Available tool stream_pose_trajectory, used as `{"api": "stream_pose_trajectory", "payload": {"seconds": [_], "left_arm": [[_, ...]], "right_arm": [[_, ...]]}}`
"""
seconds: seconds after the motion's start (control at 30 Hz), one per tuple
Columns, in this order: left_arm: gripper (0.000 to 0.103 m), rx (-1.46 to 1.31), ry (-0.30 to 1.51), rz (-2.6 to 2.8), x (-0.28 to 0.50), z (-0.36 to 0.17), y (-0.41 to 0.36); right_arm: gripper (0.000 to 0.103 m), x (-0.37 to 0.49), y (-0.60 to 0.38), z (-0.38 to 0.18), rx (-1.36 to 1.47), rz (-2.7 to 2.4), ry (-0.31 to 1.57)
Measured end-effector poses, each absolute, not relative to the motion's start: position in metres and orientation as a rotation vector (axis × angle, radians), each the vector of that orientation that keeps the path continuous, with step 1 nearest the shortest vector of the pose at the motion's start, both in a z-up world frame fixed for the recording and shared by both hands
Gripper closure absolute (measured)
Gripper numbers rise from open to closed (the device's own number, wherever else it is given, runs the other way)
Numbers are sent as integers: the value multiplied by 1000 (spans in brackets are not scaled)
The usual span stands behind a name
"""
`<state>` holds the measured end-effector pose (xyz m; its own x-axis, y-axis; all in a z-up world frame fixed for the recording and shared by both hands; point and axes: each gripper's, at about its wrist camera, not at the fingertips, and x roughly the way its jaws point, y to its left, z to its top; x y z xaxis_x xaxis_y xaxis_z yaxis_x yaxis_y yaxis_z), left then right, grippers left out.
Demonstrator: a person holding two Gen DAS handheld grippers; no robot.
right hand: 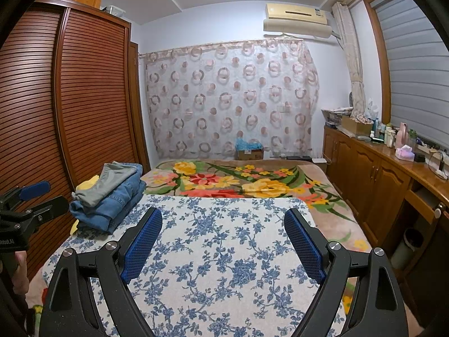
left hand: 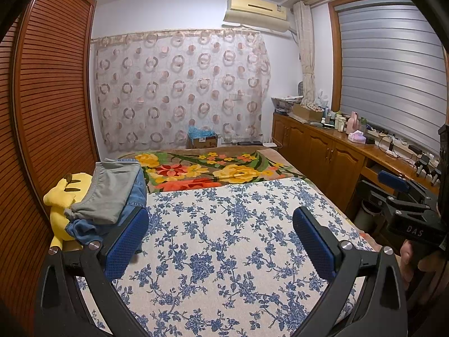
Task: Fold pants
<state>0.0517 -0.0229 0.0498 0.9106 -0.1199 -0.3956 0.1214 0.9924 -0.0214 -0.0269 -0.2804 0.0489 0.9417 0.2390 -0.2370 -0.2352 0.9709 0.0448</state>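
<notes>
Folded pants [right hand: 108, 196] being kept in stack at left edge of bed, grey pair on top of jeans, yellow plush toy [left hand: 63, 196] just behind.

Blue-flowered cloth [right hand: 224, 238] on bed lying bare; no pants being pinched.

Left hand-held gripper [left hand: 220, 237] and right hand-held gripper [right hand: 223, 241] being held spread, nothing between jaws.

Risk, judged: stack being knocked toward bed edge if left hand-held gripper is swung sideways; top grey pair being dragged alone, fold being lost.

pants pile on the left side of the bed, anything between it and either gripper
Nothing visible stands in the way. The pants pile, grey pair on top of jeans, sits at the left edge of the blue floral cloth. Only bare cloth lies between it and the open left gripper and open right gripper. A yellow plush lies behind the pile.
</notes>
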Motion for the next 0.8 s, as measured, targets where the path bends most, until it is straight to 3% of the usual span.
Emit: {"api": "stream_pose_trajectory", "payload": {"seconds": [0.8], "left_arm": [[0, 4, 406, -125, 51, 50, -23]], "right_arm": [[13, -27, -280, 48, 17, 243, 243]]}}
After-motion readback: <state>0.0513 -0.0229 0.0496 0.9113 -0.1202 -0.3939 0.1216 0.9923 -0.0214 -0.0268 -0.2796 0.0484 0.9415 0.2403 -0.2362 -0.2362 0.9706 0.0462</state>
